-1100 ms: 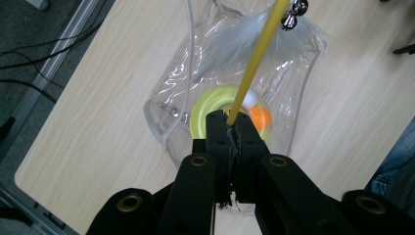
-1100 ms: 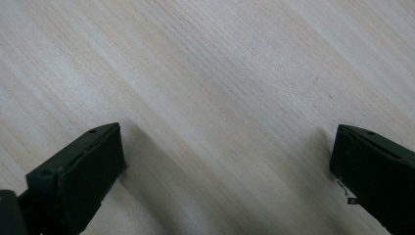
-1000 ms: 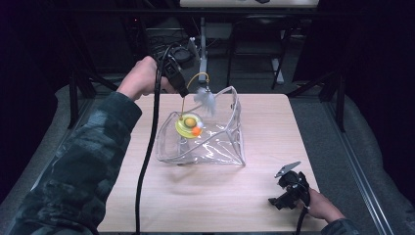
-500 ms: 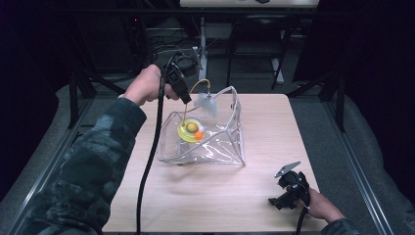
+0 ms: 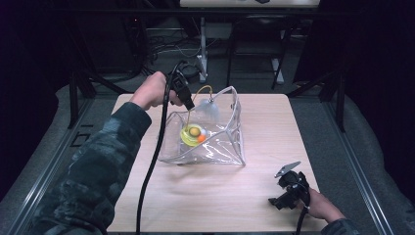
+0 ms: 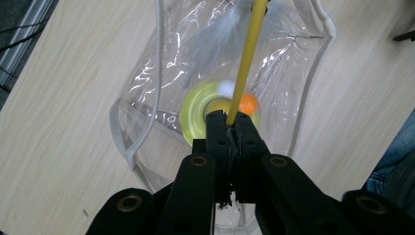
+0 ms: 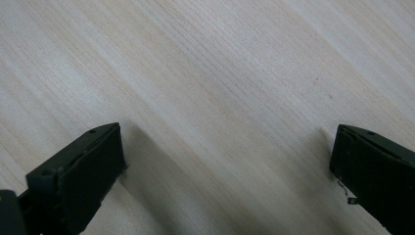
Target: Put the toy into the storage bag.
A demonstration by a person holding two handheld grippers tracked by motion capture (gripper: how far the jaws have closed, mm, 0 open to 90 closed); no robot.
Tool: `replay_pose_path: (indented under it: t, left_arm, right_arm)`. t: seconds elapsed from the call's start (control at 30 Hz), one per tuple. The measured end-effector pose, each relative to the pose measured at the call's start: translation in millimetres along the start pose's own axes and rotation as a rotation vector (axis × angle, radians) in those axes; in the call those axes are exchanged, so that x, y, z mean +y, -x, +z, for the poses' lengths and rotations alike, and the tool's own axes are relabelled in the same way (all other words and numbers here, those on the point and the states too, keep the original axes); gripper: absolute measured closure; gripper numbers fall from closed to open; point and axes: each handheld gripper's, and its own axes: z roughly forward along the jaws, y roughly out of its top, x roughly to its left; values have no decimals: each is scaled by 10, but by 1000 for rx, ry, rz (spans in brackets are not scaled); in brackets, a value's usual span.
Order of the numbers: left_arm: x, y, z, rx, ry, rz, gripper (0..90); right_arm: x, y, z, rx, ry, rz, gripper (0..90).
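Currently my left gripper pinches the yellow wand over the clear pouch, right gripper wide; feather may snag.

A pale wooden table carries a clear plastic bag near its far left.

yellow rod top cut off — feather blurred

My left gripper is pinching a yellow stick right over the clear bag; yellow ring and orange ball sit inside the bag.
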Motion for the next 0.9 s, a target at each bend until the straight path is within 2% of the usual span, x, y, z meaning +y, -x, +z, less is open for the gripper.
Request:
replay_pose_path:
  t: [0.1,0.43,0.57,0.63,0.7,0.9]
  left_arm:
    - [0,0,28,-2,-4,-2,882]
    - [-17,-14,268,-30,-44,-1,881]
    - [-26,-20,353,-40,-48,0,881]
    - [-32,-25,427,-49,-46,-13,882]
    - [-31,-34,464,-51,-53,-7,881]
    - [-34,-59,543,-53,-49,-21,881]
  right_arm:
    - [0,2,-2,2,-1,-2,0]
    - [1,2,-2,2,-2,-2,0]
    - [0,1,-1,2,-2,-1,0]
    - [-1,0,-1,1,1,0,0]
    - [-1,1,0,2,0,0,0]
    - [-1,3,-2,3,-1,-3,0]
